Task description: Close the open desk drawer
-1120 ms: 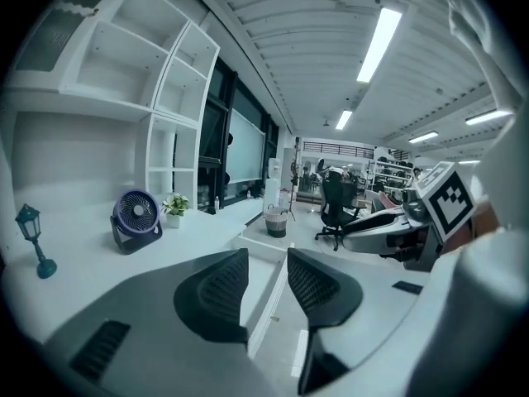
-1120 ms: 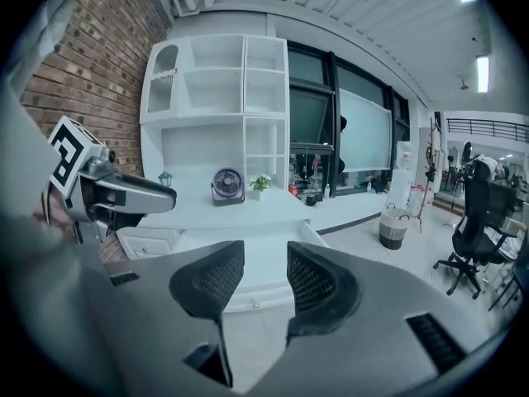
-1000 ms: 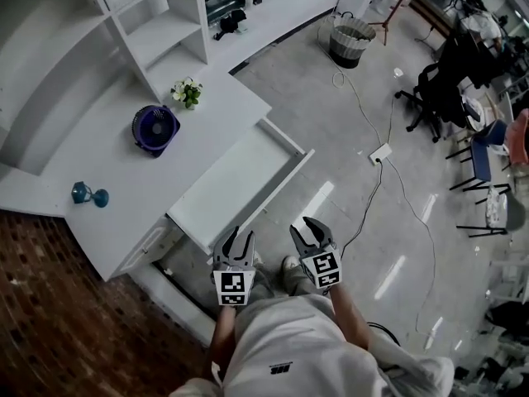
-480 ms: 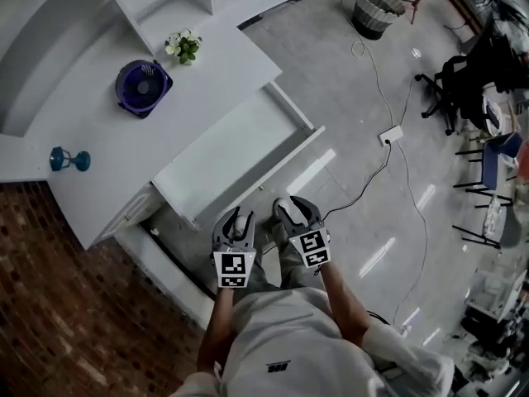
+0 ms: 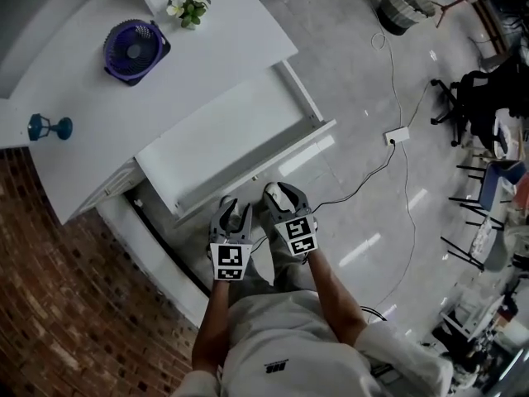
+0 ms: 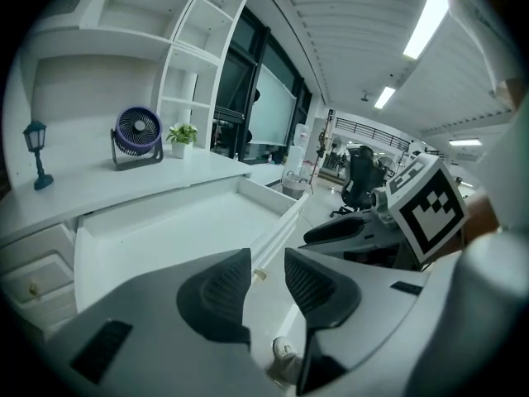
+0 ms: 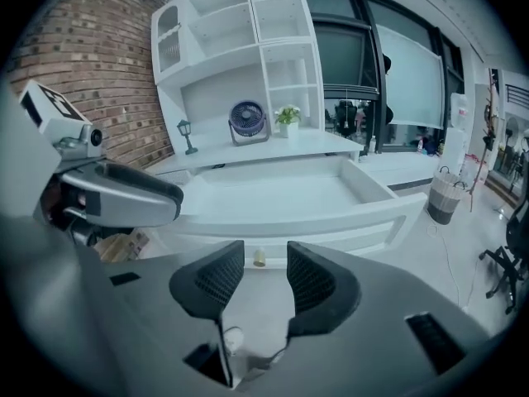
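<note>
The white desk drawer (image 5: 231, 139) stands pulled out from the desk (image 5: 207, 64), empty inside. Its long front panel (image 5: 256, 168) faces me and carries a small knob (image 7: 259, 257), which also shows in the left gripper view as the same knob (image 6: 259, 274). My left gripper (image 5: 234, 213) and right gripper (image 5: 279, 193) hang side by side just short of the front panel, not touching it. In the left gripper view my left gripper (image 6: 267, 275) is open and holds nothing. In the right gripper view my right gripper (image 7: 265, 275) is open too, aimed at the knob.
On the desk top stand a purple fan (image 5: 136, 48), a small plant (image 5: 188, 7) and a blue lamp figure (image 5: 45, 126). A small side drawer (image 5: 116, 190) sits at the desk's left. A power strip (image 5: 397, 135) with cable, a basket (image 5: 405, 7) and chairs (image 5: 488, 89) occupy the floor to the right.
I have come nearer the desk; both grippers moved up to the drawer's front panel. The drawer is as far out as before.
</note>
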Action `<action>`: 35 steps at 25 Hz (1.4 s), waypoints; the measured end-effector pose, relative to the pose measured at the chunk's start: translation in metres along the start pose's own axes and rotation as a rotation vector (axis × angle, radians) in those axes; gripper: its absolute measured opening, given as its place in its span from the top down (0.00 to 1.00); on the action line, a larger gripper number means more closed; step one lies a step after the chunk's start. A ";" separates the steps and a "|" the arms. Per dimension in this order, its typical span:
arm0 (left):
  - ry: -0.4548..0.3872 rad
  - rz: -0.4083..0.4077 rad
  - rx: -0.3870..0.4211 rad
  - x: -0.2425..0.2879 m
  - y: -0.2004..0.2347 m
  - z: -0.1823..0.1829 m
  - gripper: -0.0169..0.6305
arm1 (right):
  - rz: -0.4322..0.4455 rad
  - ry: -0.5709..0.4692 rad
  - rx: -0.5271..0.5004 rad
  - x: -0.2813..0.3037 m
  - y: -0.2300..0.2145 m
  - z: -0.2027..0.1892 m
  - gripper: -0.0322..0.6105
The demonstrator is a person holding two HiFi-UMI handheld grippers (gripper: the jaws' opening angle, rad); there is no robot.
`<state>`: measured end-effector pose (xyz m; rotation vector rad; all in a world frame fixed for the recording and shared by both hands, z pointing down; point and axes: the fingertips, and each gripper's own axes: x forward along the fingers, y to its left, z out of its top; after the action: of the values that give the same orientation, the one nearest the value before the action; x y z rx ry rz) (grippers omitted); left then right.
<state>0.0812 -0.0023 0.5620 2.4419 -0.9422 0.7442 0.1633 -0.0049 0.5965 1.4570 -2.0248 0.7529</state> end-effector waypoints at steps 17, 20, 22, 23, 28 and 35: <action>0.063 0.025 -0.078 0.033 0.012 -0.063 0.77 | 0.047 0.051 -0.021 0.069 0.004 -0.034 0.69; 0.064 0.026 -0.074 0.034 0.015 -0.067 0.77 | 0.051 0.061 -0.019 0.078 0.006 -0.039 0.69; 0.063 0.027 -0.074 0.035 0.017 -0.069 0.77 | 0.054 0.066 -0.021 0.083 0.007 -0.043 0.69; 0.062 0.028 -0.075 0.035 0.018 -0.070 0.77 | 0.055 0.068 -0.021 0.086 0.008 -0.044 0.70; 0.063 0.030 -0.078 0.034 0.021 -0.074 0.77 | 0.055 0.071 -0.018 0.096 0.009 -0.047 0.72; 0.065 0.027 -0.082 0.034 0.022 -0.081 0.77 | 0.045 0.065 -0.034 0.103 0.011 -0.047 0.83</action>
<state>0.0608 0.0105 0.6494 2.3250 -0.9630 0.7733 0.1292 -0.0367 0.6997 1.3543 -2.0173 0.7707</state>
